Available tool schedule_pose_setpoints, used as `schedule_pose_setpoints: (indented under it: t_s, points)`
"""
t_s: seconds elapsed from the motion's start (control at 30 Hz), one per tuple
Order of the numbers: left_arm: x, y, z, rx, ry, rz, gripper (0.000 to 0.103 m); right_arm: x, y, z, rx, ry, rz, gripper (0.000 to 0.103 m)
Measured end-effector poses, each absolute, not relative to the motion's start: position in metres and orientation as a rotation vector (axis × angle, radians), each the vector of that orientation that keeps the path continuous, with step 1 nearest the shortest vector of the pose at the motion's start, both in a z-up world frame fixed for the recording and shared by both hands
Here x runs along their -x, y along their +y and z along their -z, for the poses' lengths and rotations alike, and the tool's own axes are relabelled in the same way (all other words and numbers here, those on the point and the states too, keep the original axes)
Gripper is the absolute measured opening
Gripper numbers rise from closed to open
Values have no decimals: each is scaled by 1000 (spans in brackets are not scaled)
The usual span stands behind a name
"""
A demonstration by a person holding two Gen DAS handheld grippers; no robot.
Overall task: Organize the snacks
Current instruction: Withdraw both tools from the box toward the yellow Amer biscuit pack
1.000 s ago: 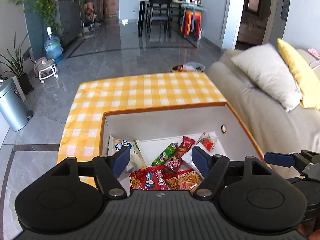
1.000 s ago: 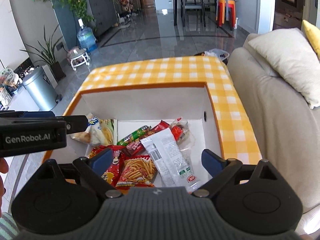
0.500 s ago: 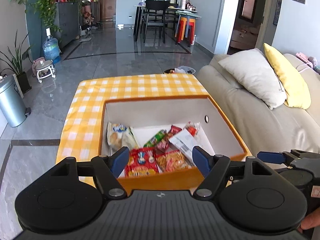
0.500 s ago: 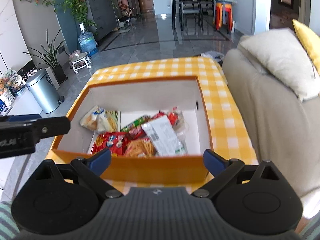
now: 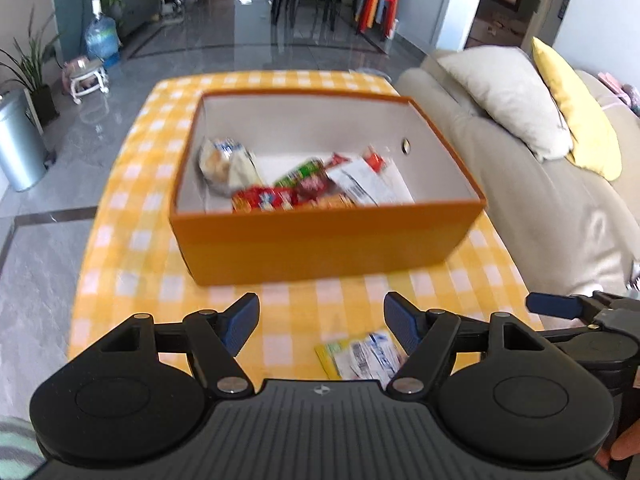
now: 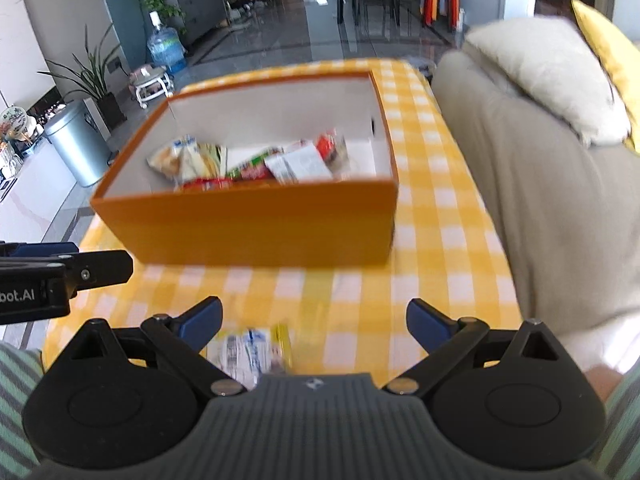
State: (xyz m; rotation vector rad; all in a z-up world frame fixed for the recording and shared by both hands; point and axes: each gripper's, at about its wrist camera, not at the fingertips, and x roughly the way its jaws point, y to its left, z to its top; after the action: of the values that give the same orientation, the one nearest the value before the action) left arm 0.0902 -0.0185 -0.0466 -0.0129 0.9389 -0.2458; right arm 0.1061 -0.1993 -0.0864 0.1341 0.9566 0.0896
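An orange box [image 5: 320,240] with a white inside stands on the yellow checked table [image 5: 132,264]; it also shows in the right wrist view [image 6: 256,224]. Several snack packs [image 5: 304,188] lie in it, also in the right wrist view [image 6: 248,164]. One yellow and white snack pack [image 5: 360,356] lies on the table in front of the box, near my fingers; it shows in the right wrist view too [image 6: 248,352]. My left gripper [image 5: 320,320] is open and empty, short of the box. My right gripper [image 6: 314,320] is open and empty, beside it.
A beige sofa [image 5: 560,200] with white and yellow cushions runs along the table's right side. A metal bin [image 5: 18,148], a water bottle [image 5: 102,38] and plants stand on the grey floor to the left. A dining table with chairs stands far back.
Both grippers have pulled back and up from over the box. The box's front wall and the table in front of it, with a loose snack pack, now show.
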Motion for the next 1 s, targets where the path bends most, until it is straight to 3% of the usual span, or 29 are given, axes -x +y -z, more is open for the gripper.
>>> schedule_pose_setpoints:
  t_s: [0.6, 0.7, 1.0]
  points:
    - [-73, -33, 99, -34, 1123, 281, 78, -75, -193, 151, -115, 1228, -94, 95]
    - [-74, -32, 103, -31, 1139, 282, 78, -77, -190, 162, -125, 1277, -95, 91]
    - [-80, -30, 112, -13, 1167, 296, 78, -84, -181, 177, -95, 1291, -134, 63]
